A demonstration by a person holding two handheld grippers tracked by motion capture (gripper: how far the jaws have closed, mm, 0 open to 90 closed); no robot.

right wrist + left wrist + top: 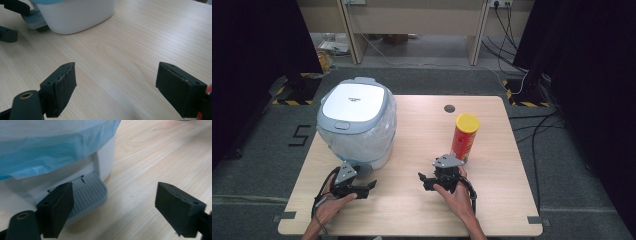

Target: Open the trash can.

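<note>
Fingers (62,212) of both grippers gape empty, left beside the bin's pedal (87,195), bare table (130,50) ahead.

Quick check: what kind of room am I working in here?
Likely a lab or recording studio: a lone wooden table on grey carpet, black curtains at both sides, hazard tape marking stand feet, cables across the floor.

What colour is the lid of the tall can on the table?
Yellow. The lid sits on a red can, clearest in the high view.

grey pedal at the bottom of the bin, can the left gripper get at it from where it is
Probably yes: the left gripper sits open just in front of the grey pedal, one jaw beside it, with bare table around and nothing between them.
</note>
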